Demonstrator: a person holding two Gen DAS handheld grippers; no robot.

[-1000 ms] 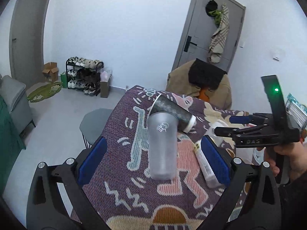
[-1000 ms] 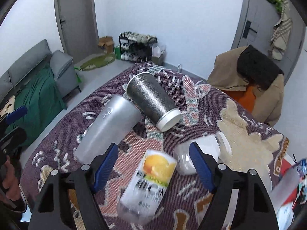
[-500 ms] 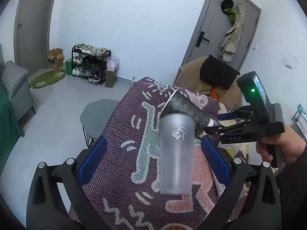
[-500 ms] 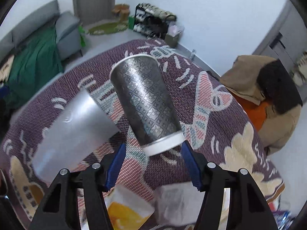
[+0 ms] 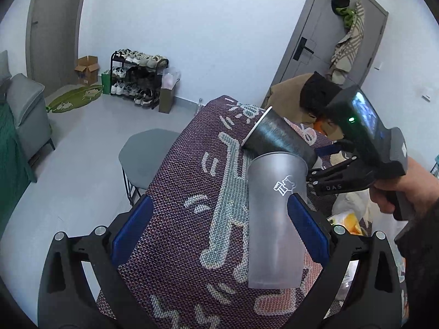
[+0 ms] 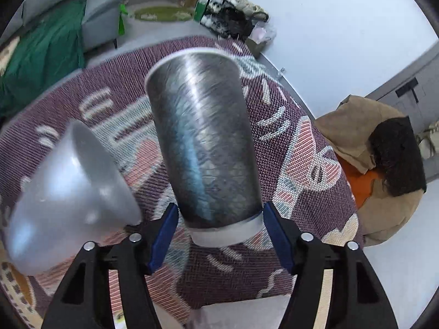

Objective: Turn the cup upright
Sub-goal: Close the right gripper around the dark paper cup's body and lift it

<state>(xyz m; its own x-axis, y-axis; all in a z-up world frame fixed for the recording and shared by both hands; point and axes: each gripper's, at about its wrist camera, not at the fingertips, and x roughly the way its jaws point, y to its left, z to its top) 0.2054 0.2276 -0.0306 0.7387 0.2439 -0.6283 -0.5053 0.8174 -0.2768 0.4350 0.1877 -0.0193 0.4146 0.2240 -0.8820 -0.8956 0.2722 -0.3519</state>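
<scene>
The left gripper (image 5: 219,230) has its blue fingers (image 5: 307,230) spread wide, and the frosted cup (image 5: 274,219) lies on its side between them, against the finger on the right of the view. The right gripper (image 6: 219,235) has its fingers (image 6: 163,235) on both sides of the dark cup (image 6: 203,142), near its white bottom end. They look like they pinch it, but the picture is blurry. The dark cup leans over the counter (image 6: 288,142) with its wide mouth pointing away. Just past the frosted cup, the dark cup touches it. Farther off are a shoe rack (image 5: 137,79) and a door (image 5: 329,35) by the wall
</scene>
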